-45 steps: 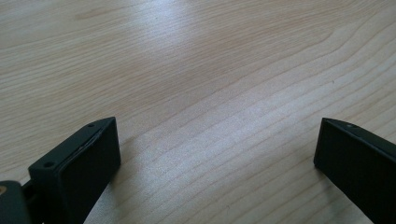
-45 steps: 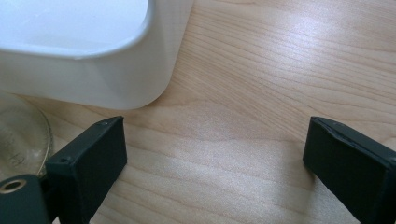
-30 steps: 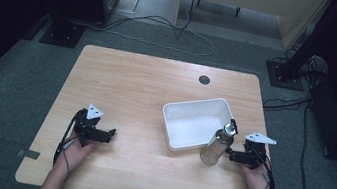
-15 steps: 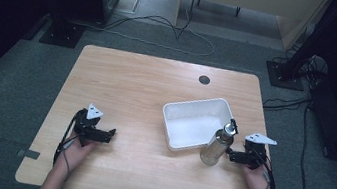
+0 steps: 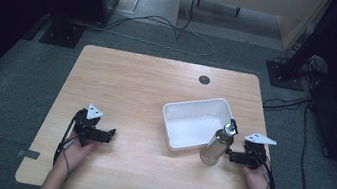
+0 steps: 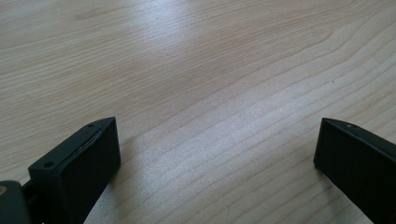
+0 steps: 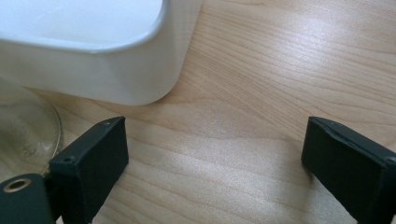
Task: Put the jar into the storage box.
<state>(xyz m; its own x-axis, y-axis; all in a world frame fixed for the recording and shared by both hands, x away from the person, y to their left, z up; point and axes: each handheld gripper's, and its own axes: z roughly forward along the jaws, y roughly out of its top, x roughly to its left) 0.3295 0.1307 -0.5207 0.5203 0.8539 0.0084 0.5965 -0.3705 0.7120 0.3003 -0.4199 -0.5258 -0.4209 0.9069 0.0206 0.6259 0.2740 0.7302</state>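
A clear bottle (image 5: 216, 145) with a dark cap stands upright on the wooden table (image 5: 147, 86), against the near right corner of a white tray (image 5: 174, 111). My right gripper (image 5: 229, 157) lies on the table just right of the bottle, pointing at it. It is open. In the right gripper view its jaws (image 7: 212, 140) hold only bare wood, the bottle's base (image 7: 25, 133) sits outside the left jaw, and the tray's corner (image 7: 140, 70) is just ahead. My left gripper (image 5: 109, 135) rests at the table's near left, open (image 6: 217, 135) over bare wood.
A dark round grommet (image 5: 204, 79) sits near the table's far edge. Cables (image 5: 166, 28) and stand bases (image 5: 285, 74) lie on the grey floor beyond. A person's hands hold both grippers near the front edge.
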